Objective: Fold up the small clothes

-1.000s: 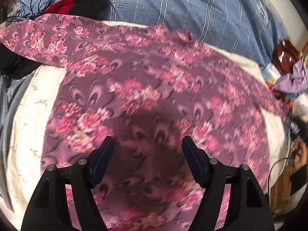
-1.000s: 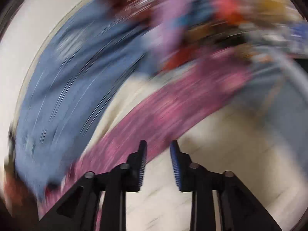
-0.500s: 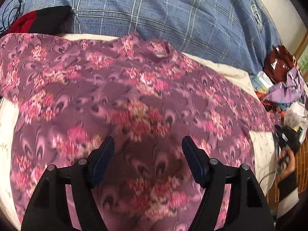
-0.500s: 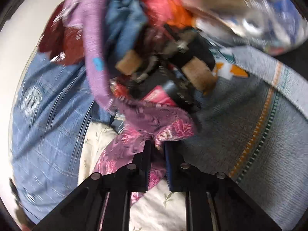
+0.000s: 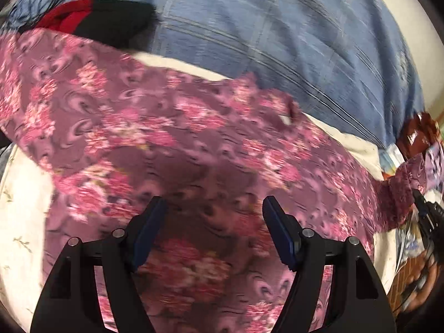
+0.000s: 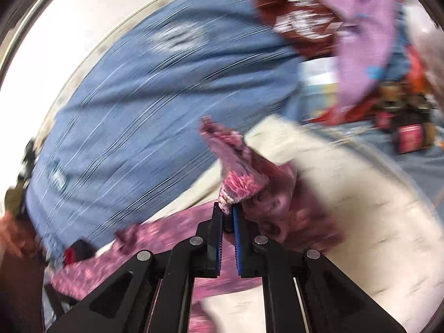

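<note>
Purple floral-print cloth top (image 5: 172, 138) is pinched by its sleeve end between the clenched pads of my right gripper (image 6: 228, 213), which has just closed on it, while my left gripper (image 5: 215, 230) hangs released over the body panel, gripping nothing. Outward from there, the top lies spread on the cream floral sheet (image 5: 22, 216) before the blue checked pillow (image 5: 277, 41). Its sleeve-to-sleeve axis runs across in front of me, so I judge the right-hand sleeve folds inward toward my left gripper.

The right claw (image 6: 228, 213) has been closed on the floral garment's (image 5: 172, 144) sleeve end, which is now lifted off the bed.
</note>
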`<state>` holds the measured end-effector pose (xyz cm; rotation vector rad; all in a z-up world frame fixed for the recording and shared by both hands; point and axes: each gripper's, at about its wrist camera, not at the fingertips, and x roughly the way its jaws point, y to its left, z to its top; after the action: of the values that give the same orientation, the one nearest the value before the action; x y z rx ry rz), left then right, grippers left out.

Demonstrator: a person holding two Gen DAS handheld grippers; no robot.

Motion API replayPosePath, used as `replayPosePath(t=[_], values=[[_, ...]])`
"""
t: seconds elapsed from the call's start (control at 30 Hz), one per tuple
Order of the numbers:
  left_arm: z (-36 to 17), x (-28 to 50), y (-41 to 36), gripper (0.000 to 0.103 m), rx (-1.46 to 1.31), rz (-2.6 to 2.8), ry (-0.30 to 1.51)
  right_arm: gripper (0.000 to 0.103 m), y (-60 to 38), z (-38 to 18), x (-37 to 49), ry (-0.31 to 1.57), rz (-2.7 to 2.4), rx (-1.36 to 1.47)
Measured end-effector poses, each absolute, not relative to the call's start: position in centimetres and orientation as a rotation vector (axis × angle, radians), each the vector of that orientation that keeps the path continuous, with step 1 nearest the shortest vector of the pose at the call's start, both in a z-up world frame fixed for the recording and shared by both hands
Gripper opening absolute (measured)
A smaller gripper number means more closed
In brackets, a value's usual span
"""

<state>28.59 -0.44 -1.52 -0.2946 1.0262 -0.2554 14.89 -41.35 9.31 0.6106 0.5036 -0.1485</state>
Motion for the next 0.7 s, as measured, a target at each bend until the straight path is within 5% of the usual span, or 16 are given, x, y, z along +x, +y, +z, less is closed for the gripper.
replayPosePath(t=[0.7], values=[[-0.8,29.7,8.3,0.072,-0.491,-0.187,1.004,0.006,-8.9,4.5,25.6,0.752,0.325,0.355]])
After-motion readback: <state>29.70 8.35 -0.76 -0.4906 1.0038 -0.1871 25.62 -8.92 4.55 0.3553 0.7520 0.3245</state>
